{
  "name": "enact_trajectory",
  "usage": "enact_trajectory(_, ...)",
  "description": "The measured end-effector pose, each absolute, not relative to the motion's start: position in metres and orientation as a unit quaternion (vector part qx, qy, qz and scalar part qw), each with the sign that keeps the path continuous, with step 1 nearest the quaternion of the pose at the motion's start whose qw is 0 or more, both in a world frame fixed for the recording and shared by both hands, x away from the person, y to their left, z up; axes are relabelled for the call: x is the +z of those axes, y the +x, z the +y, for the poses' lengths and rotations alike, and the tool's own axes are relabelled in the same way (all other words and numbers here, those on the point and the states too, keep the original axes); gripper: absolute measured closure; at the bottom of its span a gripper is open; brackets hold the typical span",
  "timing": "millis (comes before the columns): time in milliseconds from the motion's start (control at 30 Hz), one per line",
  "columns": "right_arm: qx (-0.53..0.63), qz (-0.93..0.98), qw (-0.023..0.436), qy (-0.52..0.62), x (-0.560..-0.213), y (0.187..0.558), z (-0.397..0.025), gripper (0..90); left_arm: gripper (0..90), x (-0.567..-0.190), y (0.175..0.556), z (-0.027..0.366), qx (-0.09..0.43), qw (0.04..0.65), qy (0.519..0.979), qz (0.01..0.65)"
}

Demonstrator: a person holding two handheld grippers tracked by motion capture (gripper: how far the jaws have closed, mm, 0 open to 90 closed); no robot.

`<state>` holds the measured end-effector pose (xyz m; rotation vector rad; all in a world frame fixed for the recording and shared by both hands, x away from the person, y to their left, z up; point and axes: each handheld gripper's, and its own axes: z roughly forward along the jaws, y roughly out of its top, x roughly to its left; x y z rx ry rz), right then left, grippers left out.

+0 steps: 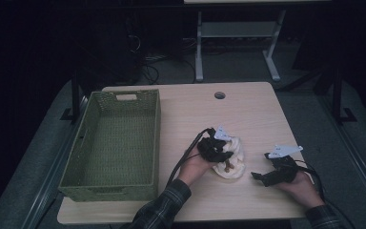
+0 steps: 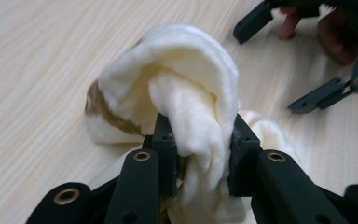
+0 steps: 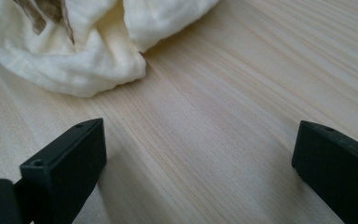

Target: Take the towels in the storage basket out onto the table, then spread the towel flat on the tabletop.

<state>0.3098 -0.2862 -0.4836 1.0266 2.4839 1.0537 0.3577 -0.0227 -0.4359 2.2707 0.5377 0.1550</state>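
A cream-white cloth (image 2: 191,88) with brown markings lies on the pale wood-grain table (image 1: 248,114). A woven olive-green basket (image 1: 78,157) sits along the left edge. Both grippers' jaws are black, sleeves dark plaid.

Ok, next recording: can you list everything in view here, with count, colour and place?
cloth: one, cream with brown markings, bunched on the table right of centre
basket: one, green woven, left side of the table
table: one, light wood, with a round cable hole near its far edge
second table frame: one, pale grey, on the floor behind
left tool: black, jaws shut on a fold of the cloth
right tool: black, jaws open, on the table right of the cloth
sleeves: plaid, at the near edge
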Motion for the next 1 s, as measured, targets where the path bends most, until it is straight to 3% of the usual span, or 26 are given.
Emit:
enact_trajectory(100,0.363,0.854,0.128,0.352,-0.484,0.310,-0.286,2.7,64.0,-0.442,0.359,-0.023,0.063,0.385,0.896,0.212)
enact_trajectory(133,0.362,0.854,0.127,0.352,-0.484,0.310,-0.286,2.8,57.6,-0.443,0.359,-0.022,0.063,0.388,0.893,0.218)
enact_trajectory(267,0.362,0.854,0.128,0.351,-0.484,0.310,-0.286,2.8,45.7,-0.433,0.356,-0.013,0.070,0.392,0.892,0.215)
enact_trajectory(433,0.362,0.854,0.128,0.351,-0.484,0.310,-0.286,2.7,40.4,-0.422,0.351,0.001,0.079,0.401,0.885,0.220)
enact_trajectory(767,0.358,0.858,0.125,0.346,-0.483,0.311,-0.288,4.3,42.2,-0.417,0.333,0.023,0.073,0.405,0.881,0.234)
enact_trajectory(900,0.354,0.861,0.118,0.346,-0.478,0.312,-0.291,16.0,47.8,-0.420,0.323,0.026,0.073,0.401,0.883,0.233)
enact_trajectory(967,0.356,0.859,0.105,0.354,-0.476,0.314,-0.292,17.6,50.9,-0.422,0.319,0.026,0.070,0.400,0.883,0.235)
enact_trajectory(1000,0.362,0.858,0.099,0.349,-0.474,0.314,-0.293,24.3,52.7,-0.423,0.316,0.026,0.068,0.399,0.883,0.236)
